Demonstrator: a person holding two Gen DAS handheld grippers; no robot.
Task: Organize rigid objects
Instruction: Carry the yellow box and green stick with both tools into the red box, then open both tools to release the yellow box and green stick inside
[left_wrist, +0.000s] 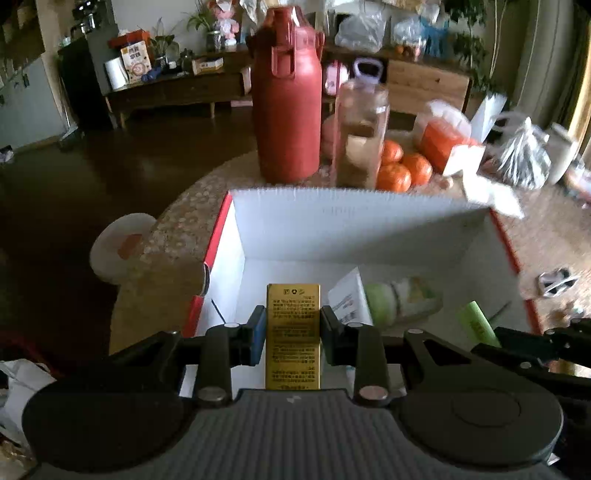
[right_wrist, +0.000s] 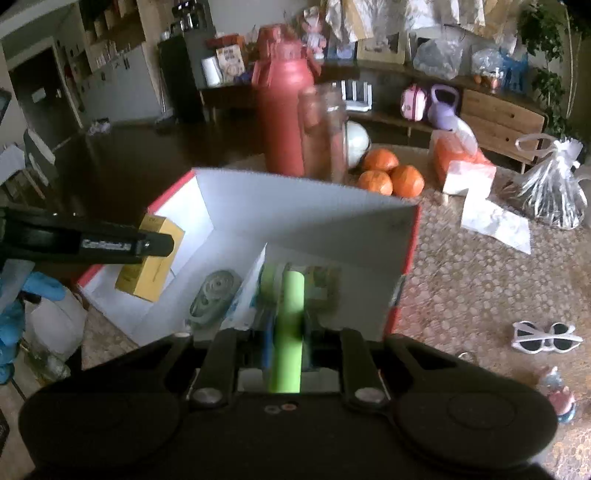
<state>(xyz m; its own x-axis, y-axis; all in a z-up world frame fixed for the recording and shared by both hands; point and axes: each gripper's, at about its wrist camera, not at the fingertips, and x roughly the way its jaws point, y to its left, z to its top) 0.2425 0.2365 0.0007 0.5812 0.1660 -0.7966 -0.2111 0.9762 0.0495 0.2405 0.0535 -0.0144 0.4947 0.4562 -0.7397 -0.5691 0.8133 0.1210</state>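
A white box with red edges (left_wrist: 332, 221) (right_wrist: 295, 206) stands open on the round table. My left gripper (left_wrist: 293, 325) is shut on a gold box (left_wrist: 293, 332) and holds it over the box's left side; the gold box also shows in the right wrist view (right_wrist: 151, 266). My right gripper (right_wrist: 288, 332) is shut on a light green tube (right_wrist: 290, 325), held over the box's right side; the tube shows in the left wrist view (left_wrist: 478, 323). Inside lie a white carton (left_wrist: 349, 299), a green-and-white packet (left_wrist: 402, 297) and a round tape-like item (right_wrist: 212, 295).
Behind the box stand a red flask (left_wrist: 286, 107), a clear bottle (left_wrist: 360, 133), oranges (left_wrist: 402, 168) and plastic bags (left_wrist: 521, 151). White sunglasses (right_wrist: 546, 336) and a small figurine (right_wrist: 559, 398) lie on the table at the right. A white stool (left_wrist: 118, 247) stands left of the table.
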